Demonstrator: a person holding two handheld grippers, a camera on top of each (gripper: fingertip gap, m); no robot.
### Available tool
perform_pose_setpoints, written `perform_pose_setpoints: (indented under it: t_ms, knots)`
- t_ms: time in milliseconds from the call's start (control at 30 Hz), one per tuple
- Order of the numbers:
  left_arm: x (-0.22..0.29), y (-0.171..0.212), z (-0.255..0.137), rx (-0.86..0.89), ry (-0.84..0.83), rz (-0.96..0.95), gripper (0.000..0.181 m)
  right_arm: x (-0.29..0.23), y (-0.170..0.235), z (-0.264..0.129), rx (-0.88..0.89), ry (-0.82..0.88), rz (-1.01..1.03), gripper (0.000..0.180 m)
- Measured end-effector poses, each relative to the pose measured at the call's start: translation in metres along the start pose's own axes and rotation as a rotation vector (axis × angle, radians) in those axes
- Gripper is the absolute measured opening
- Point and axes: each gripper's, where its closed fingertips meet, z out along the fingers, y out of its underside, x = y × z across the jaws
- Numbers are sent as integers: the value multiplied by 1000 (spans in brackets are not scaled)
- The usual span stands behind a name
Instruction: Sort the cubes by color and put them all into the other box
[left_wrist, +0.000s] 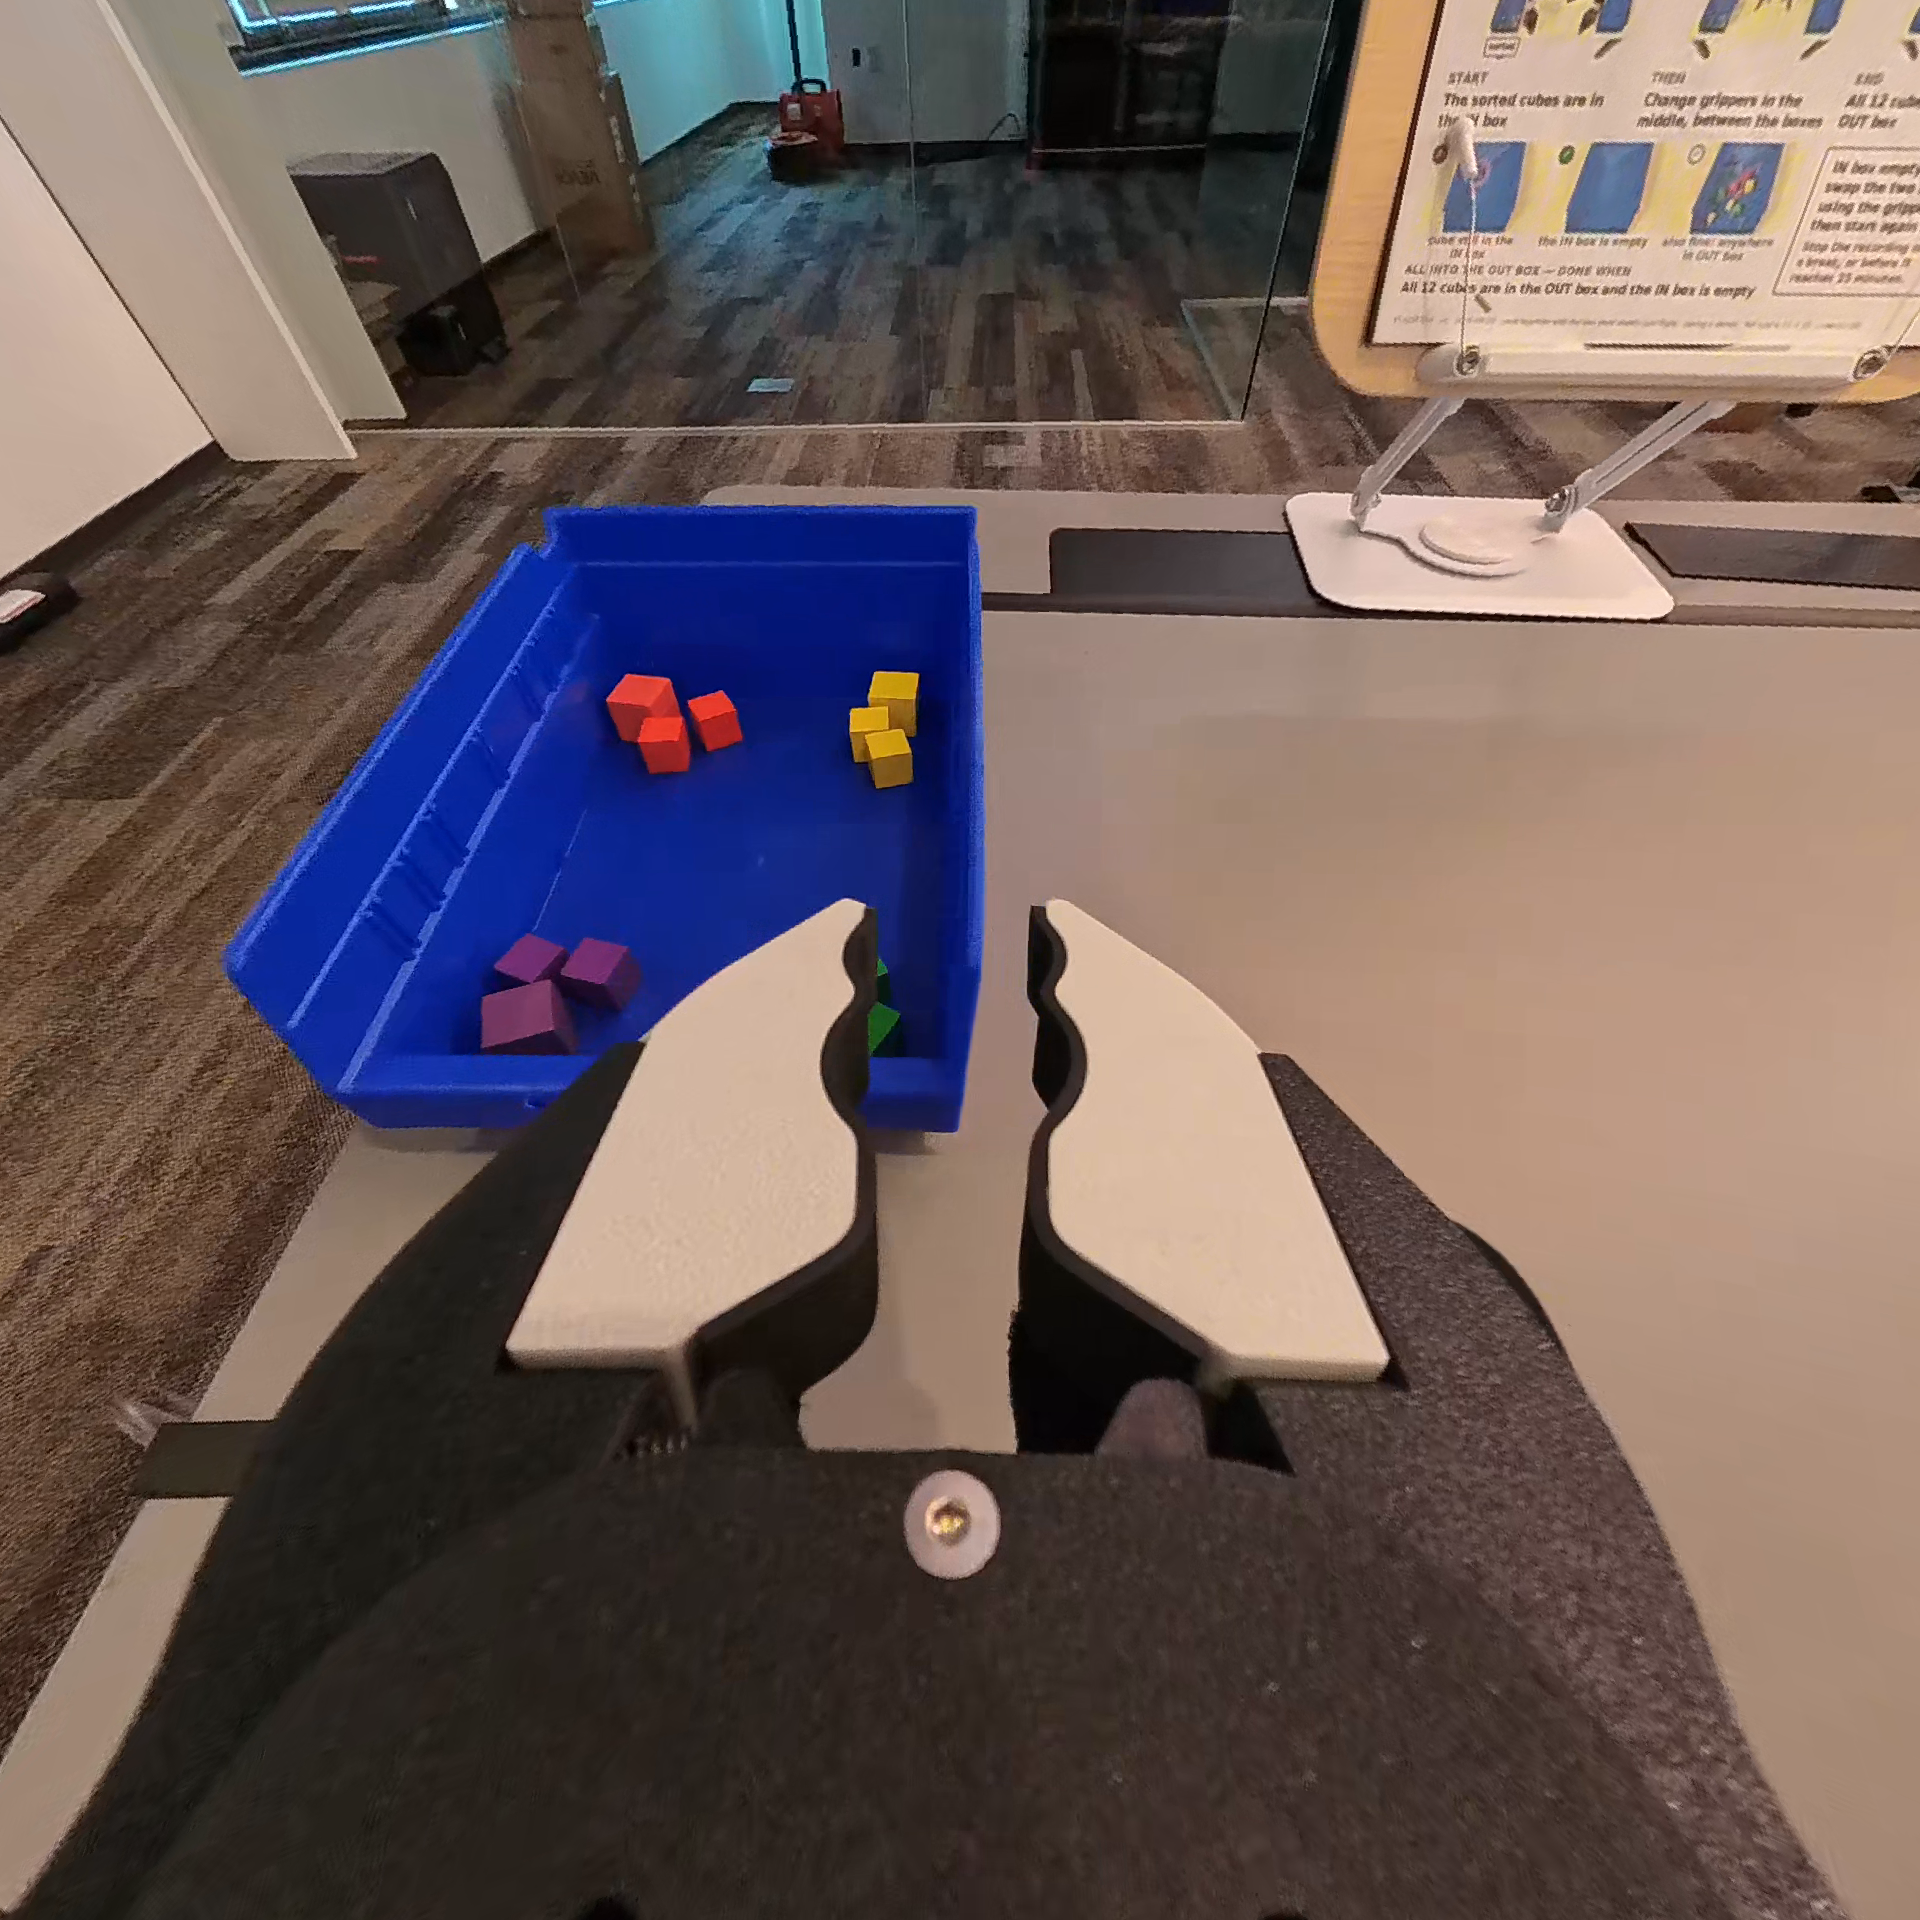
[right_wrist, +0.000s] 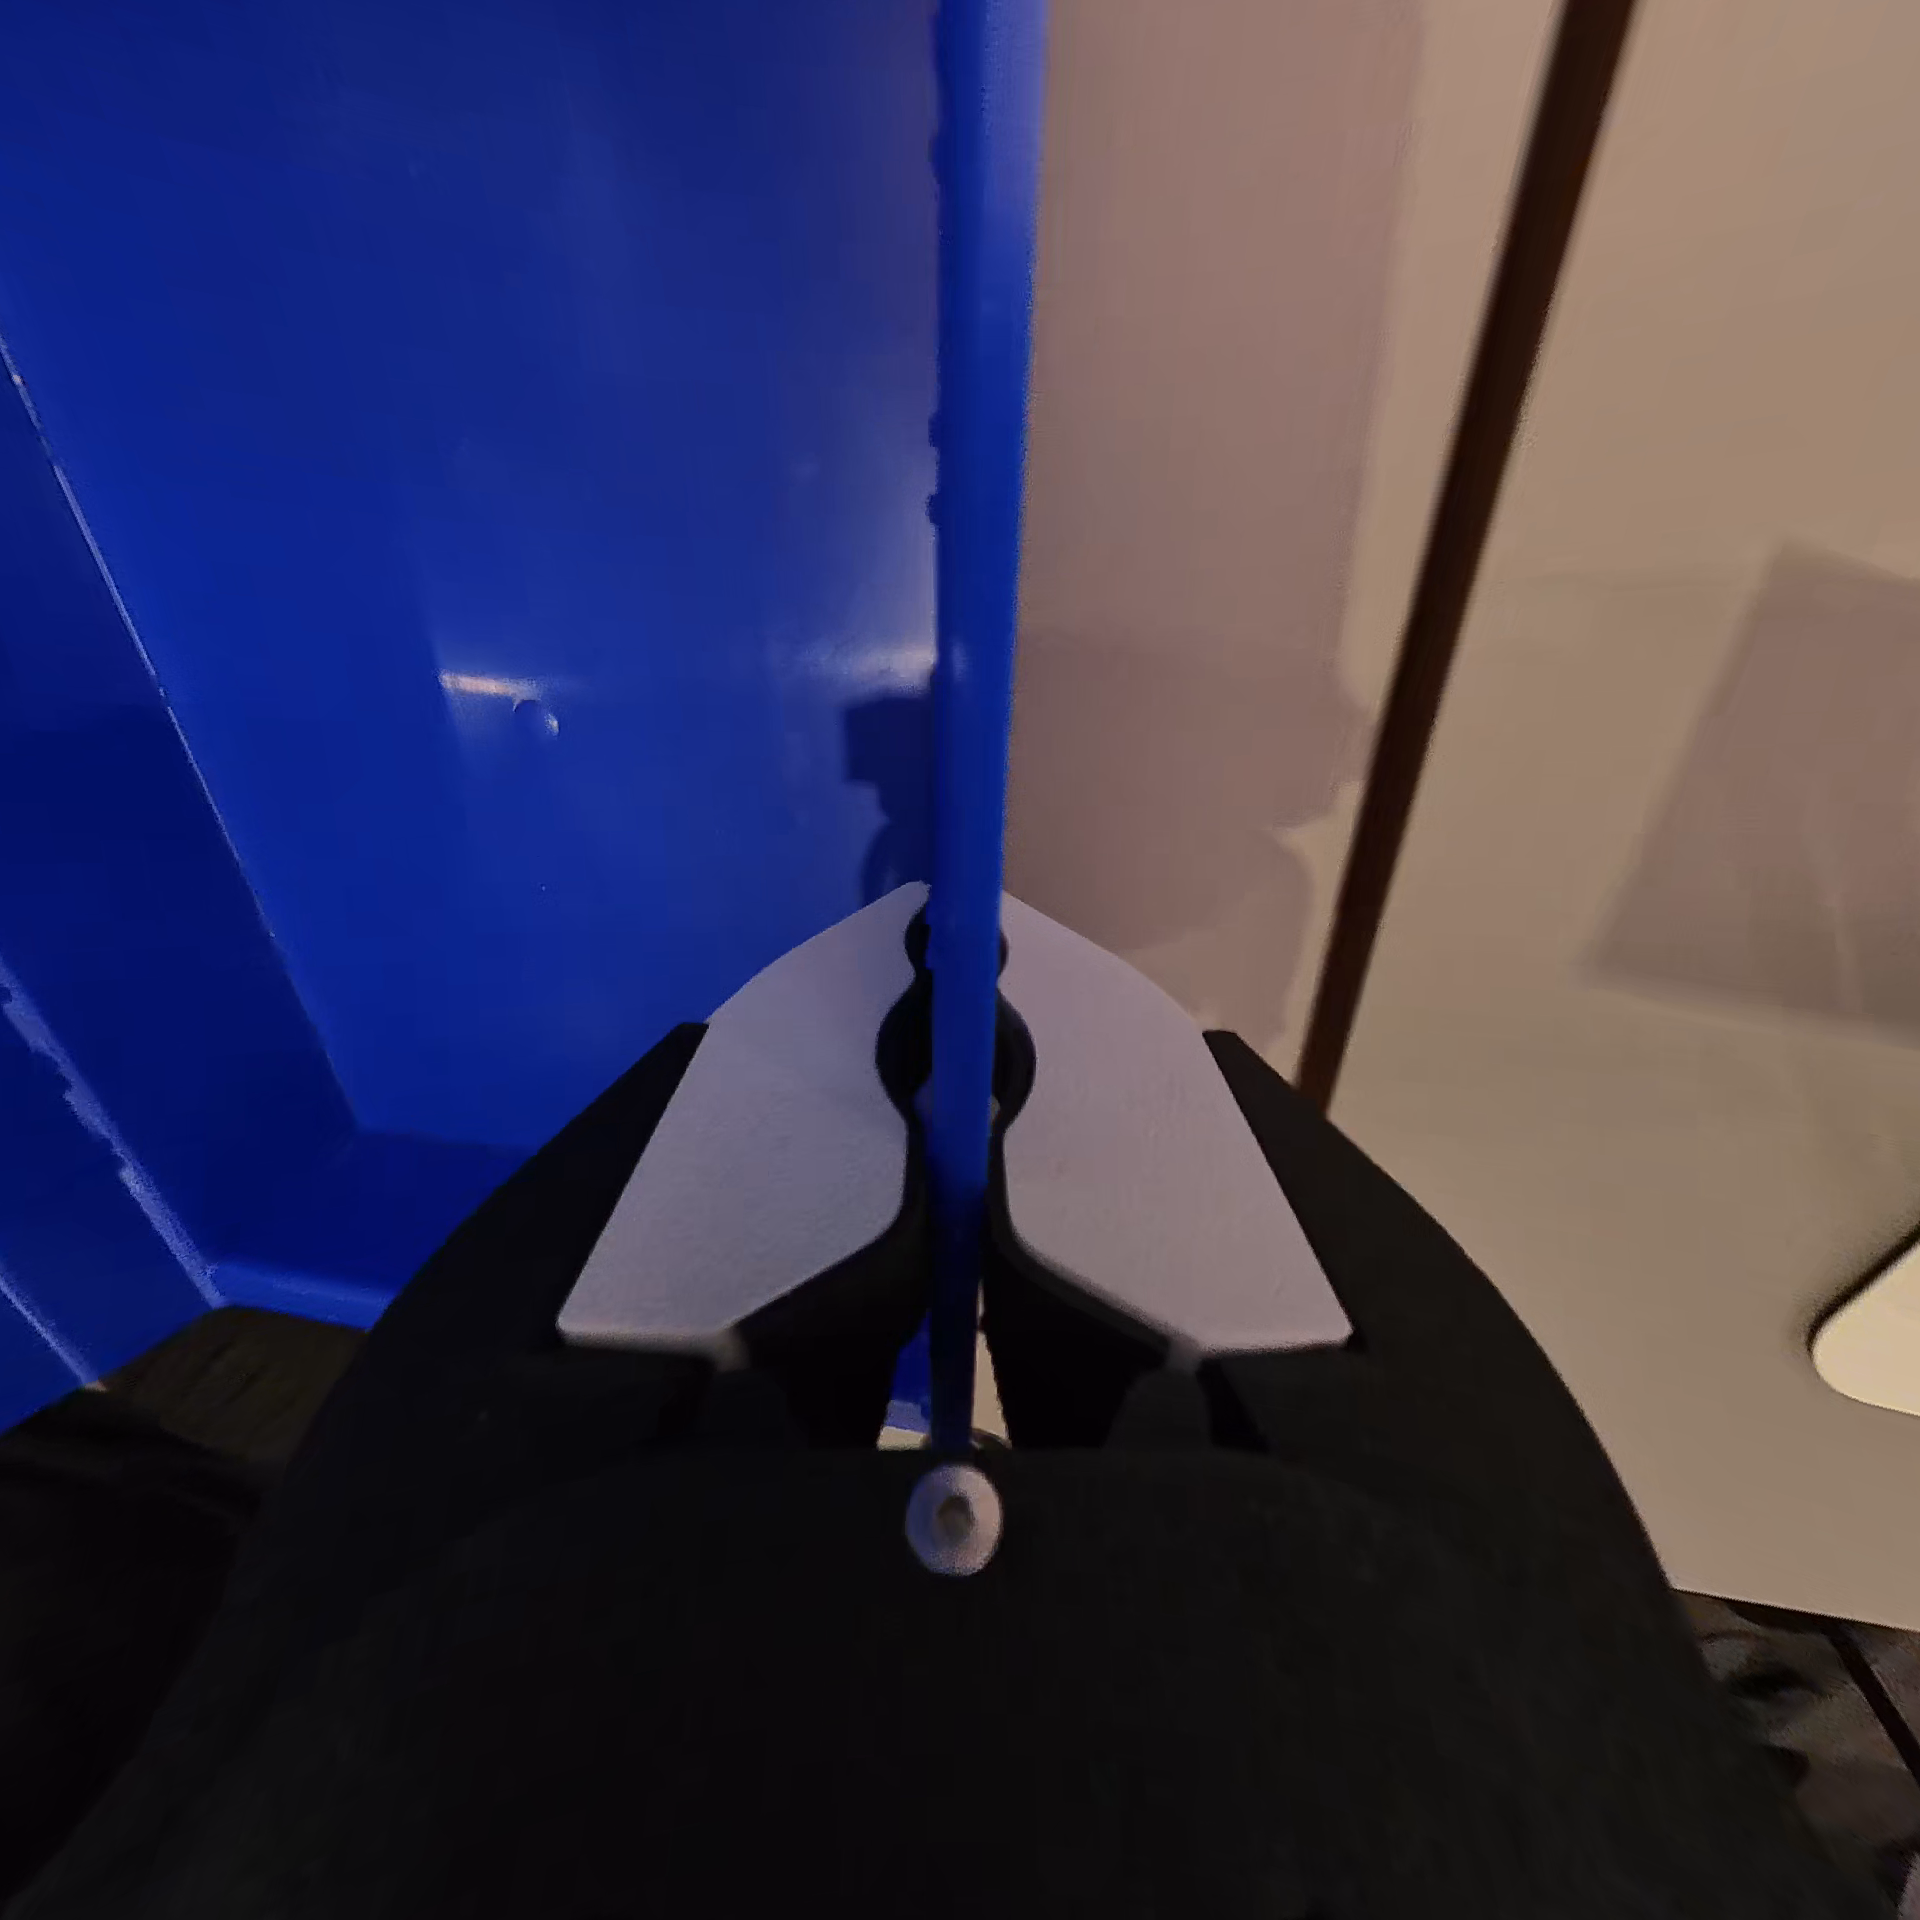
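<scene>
In the left wrist view a blue box (left_wrist: 977, 727) sits on the grey table (left_wrist: 1455, 883) at its left edge. It holds three red cubes (left_wrist: 665, 717), three yellow cubes (left_wrist: 883, 727), three purple cubes (left_wrist: 551, 987) and green cubes (left_wrist: 883, 1023) partly hidden behind my left finger. My left gripper (left_wrist: 948, 914) is open and empty above the box's near right corner. In the right wrist view my right gripper (right_wrist: 961, 914) is shut on the thin side wall of a second blue box (right_wrist: 971, 520); the inside of that box (right_wrist: 520, 468) shows no cubes.
A white stand (left_wrist: 1475, 561) holding an instruction board (left_wrist: 1662, 187) stands at the table's far right. A dark strip (left_wrist: 1174, 566) runs along the back of the table. Carpeted floor (left_wrist: 208, 727) lies left of the table. A dark seam (right_wrist: 1455, 520) crosses the surface right of the held box.
</scene>
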Motion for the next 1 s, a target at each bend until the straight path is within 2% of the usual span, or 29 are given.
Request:
perform_pose_setpoints:
  t_ms: [167, 433, 667, 800, 867, 933, 1000]
  knots:
    - [10, -8, 0, 3, -14, 23, 27, 22, 3, -4, 19, -10, 27, 5]
    - [33, -19, 5, 16, 10, 45, 26, 26, -4, -4, 23, 12, 0, 4]
    - [66, -16, 4, 4, 189, 16, 56, 24, -11, -25, 192, 21, -19, 6]
    - [81, -33, 0, 55, 294, -40, 65, 18, -25, -68, 385, 51, -28, 17]
    - [86, -47, -5, 110, 332, -63, 68, 8, -32, -102, 499, 98, -80, 16]
    - [86, -65, -9, 172, 342, -55, 67, -18, -43, -152, 711, 119, -150, 15]
    - [88, -86, -12, 234, 334, -20, 65, -70, -47, -208, 971, 51, -266, 15]
